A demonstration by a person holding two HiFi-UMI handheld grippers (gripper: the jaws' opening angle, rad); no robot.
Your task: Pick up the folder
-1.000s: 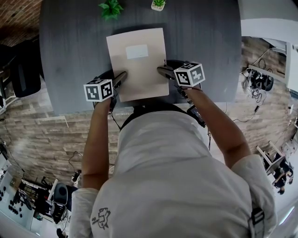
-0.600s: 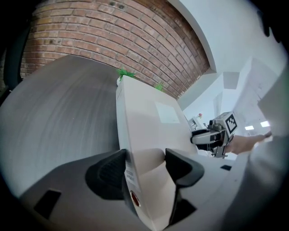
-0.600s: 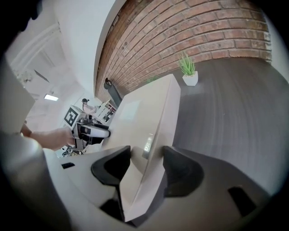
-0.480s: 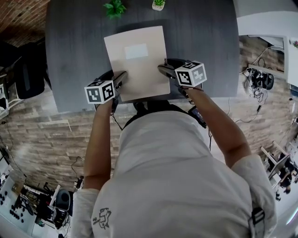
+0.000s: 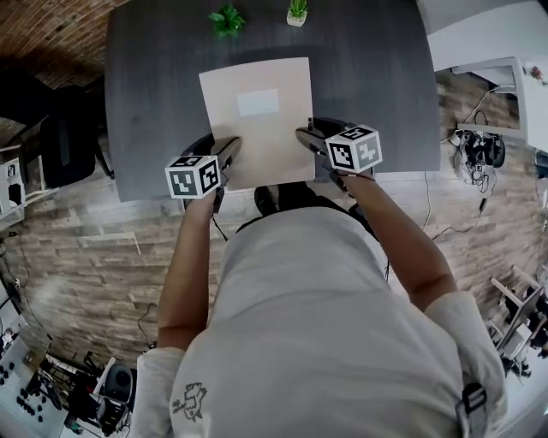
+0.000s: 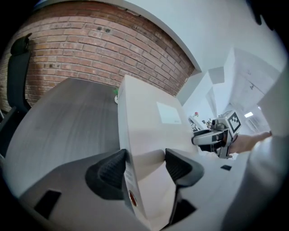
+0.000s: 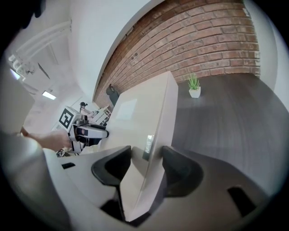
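A thick beige folder with a pale label is held between both grippers above the dark grey table. My left gripper grips its near left edge, the pads pressing the spine and cover. At the near right edge my right gripper is shut on the folder. In the left gripper view the jaws clamp it, and in the right gripper view the jaws do the same. The folder's near edge reaches past the table's front edge.
Two small potted plants stand at the table's far edge. A black chair is left of the table, a brick wall behind it. White furniture and cables lie to the right.
Both grippers have risen with the folder clamped between them, lifting it off the table. The folder now sits a little farther right in the head view.
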